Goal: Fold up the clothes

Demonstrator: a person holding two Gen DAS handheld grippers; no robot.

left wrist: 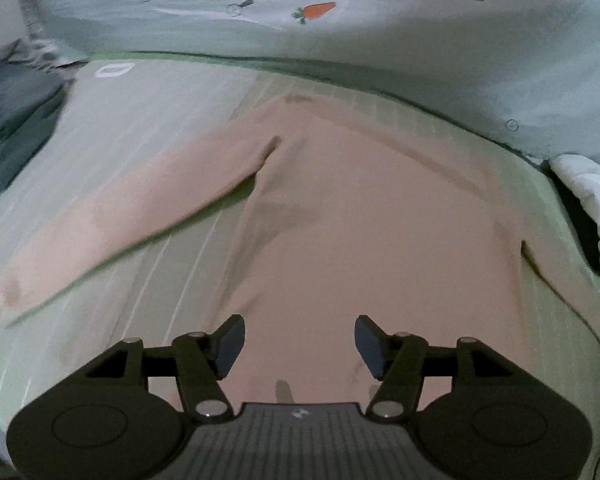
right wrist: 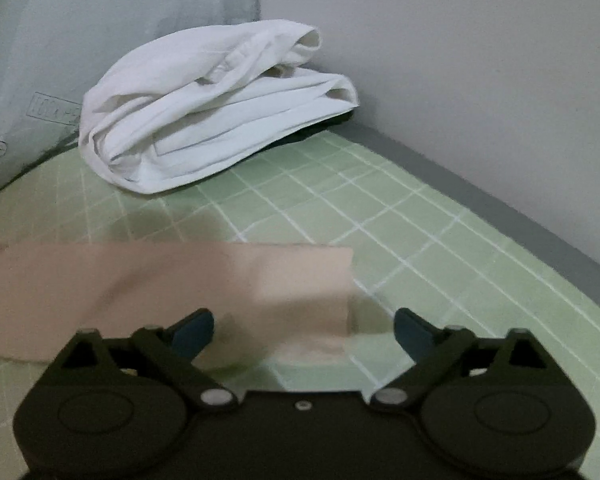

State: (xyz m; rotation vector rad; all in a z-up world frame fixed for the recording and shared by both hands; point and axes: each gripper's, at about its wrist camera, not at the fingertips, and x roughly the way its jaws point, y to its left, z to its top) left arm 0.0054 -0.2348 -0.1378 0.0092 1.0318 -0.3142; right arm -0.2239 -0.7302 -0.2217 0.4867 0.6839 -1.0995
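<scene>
**Pink top spread on the checked sheet, both grippers empty above it**

Left wrist view: the left gripper [left wrist: 299, 347] hovers with its fingers spread wide and nothing between them, over the near hem of a pale pink long-sleeved top [left wrist: 364, 216]. The top lies flat on a light green checked bed sheet [left wrist: 140, 128], its body running away from the camera toward the far edge of the bed. One sleeve [left wrist: 100, 224] stretches out diagonally toward the near left edge of the sheet; the other sleeve runs down the right side close to the body. Beyond the far edge of the sheet hangs a grey-green cloth printed with carrots [left wrist: 314, 11]. A white bundle [left wrist: 592, 208] sits at the right edge of the sheet, well apart from the top's body. The picture is somewhat blurred.

Right wrist view: the right gripper [right wrist: 304, 336] holds its fingers wide apart, gripping nothing. Under and just ahead of them lies the end of the pink sleeve [right wrist: 180, 280], flat on the checked sheet [right wrist: 420, 240], its cuff edge falling between the two fingers. In the far corner of the bed, against the wall [right wrist: 460, 60], rests a folded white garment [right wrist: 220, 108], well apart from the sleeve. A grey strip [right wrist: 500, 200] borders the sheet along the wall.
</scene>
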